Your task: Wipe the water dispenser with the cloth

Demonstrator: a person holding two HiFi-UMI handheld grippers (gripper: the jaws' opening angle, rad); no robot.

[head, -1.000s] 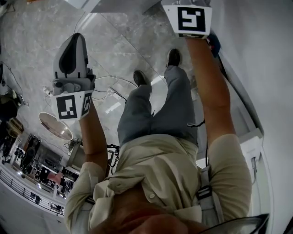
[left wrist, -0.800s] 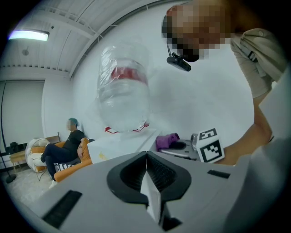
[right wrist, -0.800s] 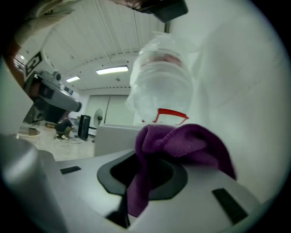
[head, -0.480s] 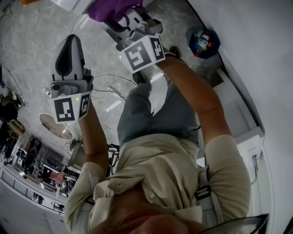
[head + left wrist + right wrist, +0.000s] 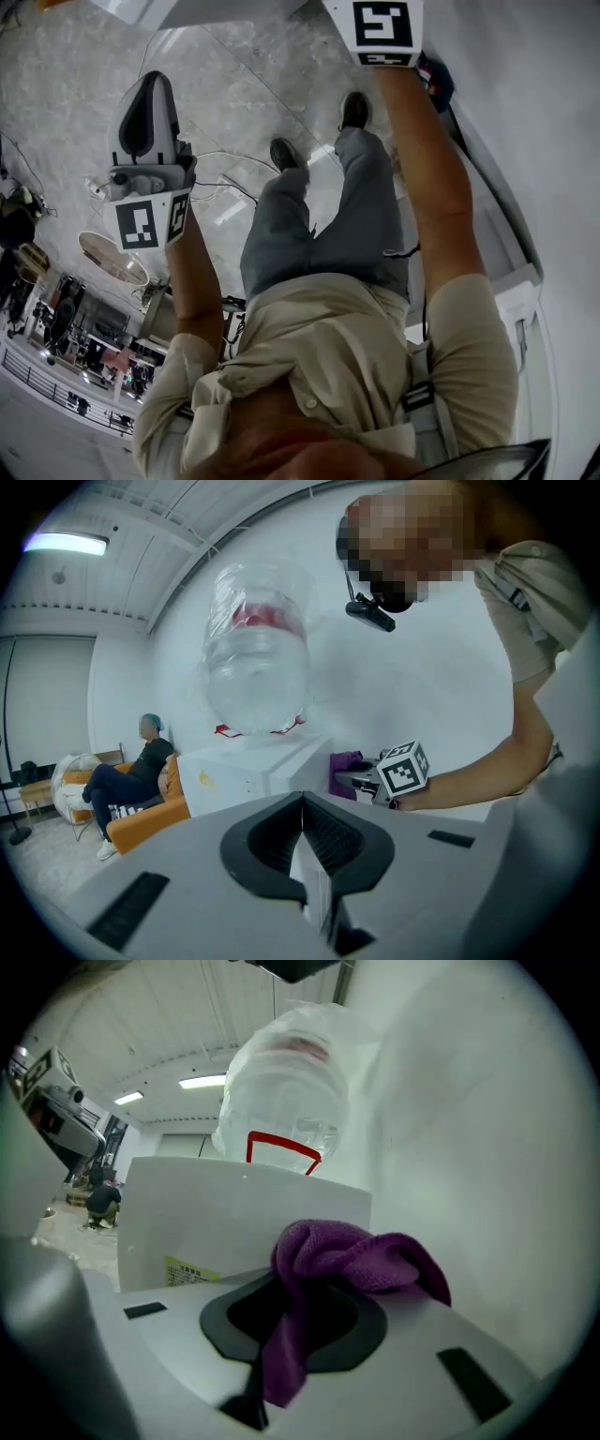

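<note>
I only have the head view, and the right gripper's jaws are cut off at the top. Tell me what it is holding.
Observer: The right gripper is shut on the purple cloth, which is bunched over its jaws.
Operator: Report what is in front of it.
Observer: The white water dispenser, with a clear bottle on top.
Operator: Now check the left one.
Observer: The left gripper is shut, with nothing between its jaws.

Water dispenser (image 5: pixel 234 1227) blocks straight ahead of R claw (image 5: pixel 305 1324).
</note>
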